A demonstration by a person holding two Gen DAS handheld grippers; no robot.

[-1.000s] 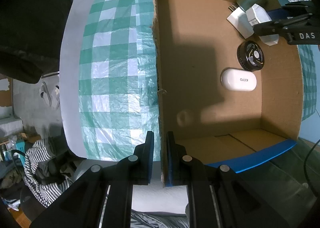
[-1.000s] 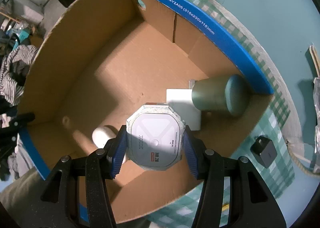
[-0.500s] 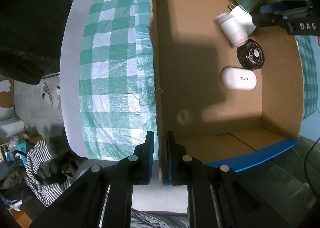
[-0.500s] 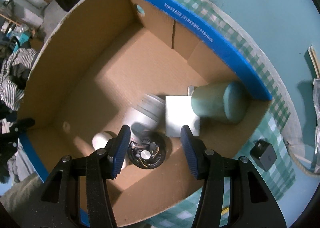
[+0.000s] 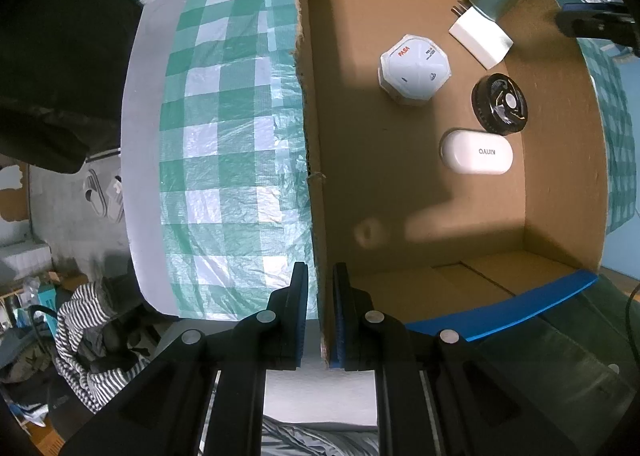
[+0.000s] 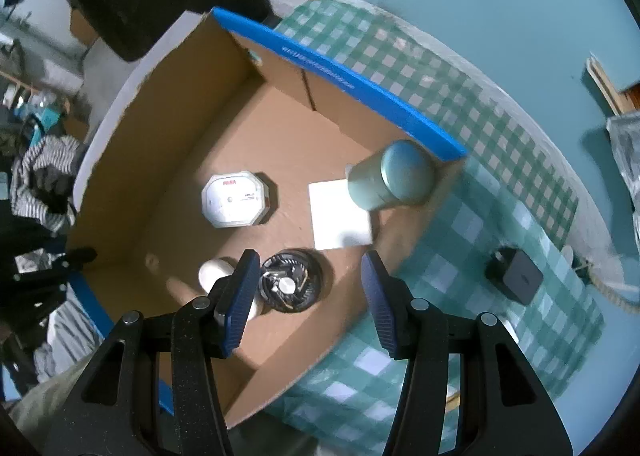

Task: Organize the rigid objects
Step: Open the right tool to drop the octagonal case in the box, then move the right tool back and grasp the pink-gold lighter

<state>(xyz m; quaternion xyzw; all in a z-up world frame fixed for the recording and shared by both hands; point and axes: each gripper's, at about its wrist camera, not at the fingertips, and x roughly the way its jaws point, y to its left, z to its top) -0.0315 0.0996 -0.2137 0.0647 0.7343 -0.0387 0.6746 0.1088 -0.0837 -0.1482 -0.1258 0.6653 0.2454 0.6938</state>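
In cardboard box (image 6: 192,103): octagonal white device (image 6: 233,197) upright, right tool (image 6: 306,296) empty.

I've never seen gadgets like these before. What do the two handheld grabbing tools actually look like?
Both look alike. The left tool and right tool each have two matte black, grainy plastic arms with triangular cut-outs and round silver bolt heads at the joints. Each arm ends in a flat finger faced with a ribbed blue pad. No cables or sleeves show on them.
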